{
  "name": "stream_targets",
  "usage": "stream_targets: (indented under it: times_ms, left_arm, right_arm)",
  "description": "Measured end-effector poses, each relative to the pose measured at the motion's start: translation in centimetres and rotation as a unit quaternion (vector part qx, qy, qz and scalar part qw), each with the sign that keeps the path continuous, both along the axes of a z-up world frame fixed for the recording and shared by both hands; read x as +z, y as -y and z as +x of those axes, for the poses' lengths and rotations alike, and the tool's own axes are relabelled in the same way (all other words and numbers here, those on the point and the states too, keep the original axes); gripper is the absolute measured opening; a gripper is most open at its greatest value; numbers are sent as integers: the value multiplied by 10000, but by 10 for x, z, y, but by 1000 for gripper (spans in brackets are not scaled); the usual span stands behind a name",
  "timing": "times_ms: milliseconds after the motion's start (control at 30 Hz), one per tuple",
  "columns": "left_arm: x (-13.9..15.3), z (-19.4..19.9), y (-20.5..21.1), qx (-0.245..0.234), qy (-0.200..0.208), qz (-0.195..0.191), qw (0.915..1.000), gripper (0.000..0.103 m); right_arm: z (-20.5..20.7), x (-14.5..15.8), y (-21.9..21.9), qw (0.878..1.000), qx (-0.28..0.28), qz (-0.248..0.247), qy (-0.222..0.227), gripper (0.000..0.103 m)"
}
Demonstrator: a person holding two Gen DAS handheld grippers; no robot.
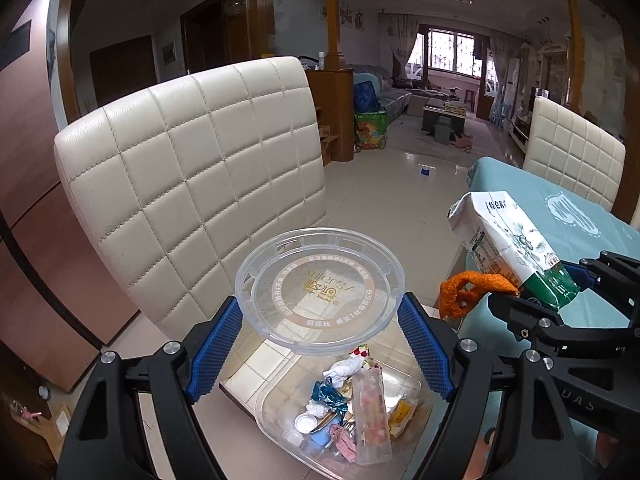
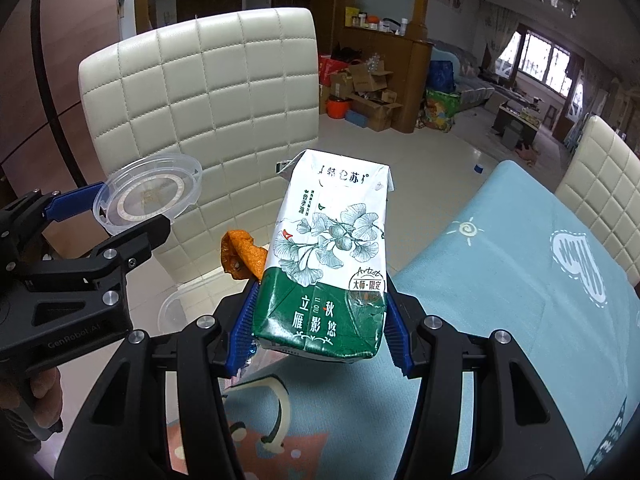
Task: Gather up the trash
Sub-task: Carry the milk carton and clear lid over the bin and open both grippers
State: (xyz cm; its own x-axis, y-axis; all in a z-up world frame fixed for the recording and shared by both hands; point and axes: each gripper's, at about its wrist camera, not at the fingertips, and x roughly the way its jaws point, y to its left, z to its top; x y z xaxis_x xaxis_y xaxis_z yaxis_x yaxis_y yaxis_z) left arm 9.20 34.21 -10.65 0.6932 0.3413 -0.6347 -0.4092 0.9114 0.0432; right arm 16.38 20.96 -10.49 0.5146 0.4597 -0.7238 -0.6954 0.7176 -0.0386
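Over the clear plastic bin (image 1: 340, 420) sitting at the edge of the counter (image 2: 500, 280), I've got both grippers loaded up. My left gripper (image 1: 320, 328) has its jaws pinching a round clear plastic lid (image 1: 320, 284) by its rim, blue pads (image 1: 218, 352) touching either side, and the lid hangs right above the bin. The bin already has a mess in it: crumpled wrappers, tissue, a clear tube-ish thing. My right gripper (image 2: 320, 332) has its jaws clamped on the green bottom end of a white and green drink carton (image 2: 328, 256), tilted with its top pointing away from me. A bit of orange peel (image 2: 242, 256) is wedged in beside the carton at the left pad. A cream quilted chair (image 1: 192, 184) stands just behind the bin.
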Motion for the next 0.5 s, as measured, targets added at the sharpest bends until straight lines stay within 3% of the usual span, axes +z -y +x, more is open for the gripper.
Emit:
stream_targets:
  times_ms: [233,500]
  left_arm:
    - [1,5,-9,231,67,-23,9997,78]
    - [-16,12,-14,288,-152,-181,9993,78]
  right_arm:
    - [8,-2,-1,10000,-67,32,-21,56]
    - [8,-11,-3,9999,-50,-28,-125,56]
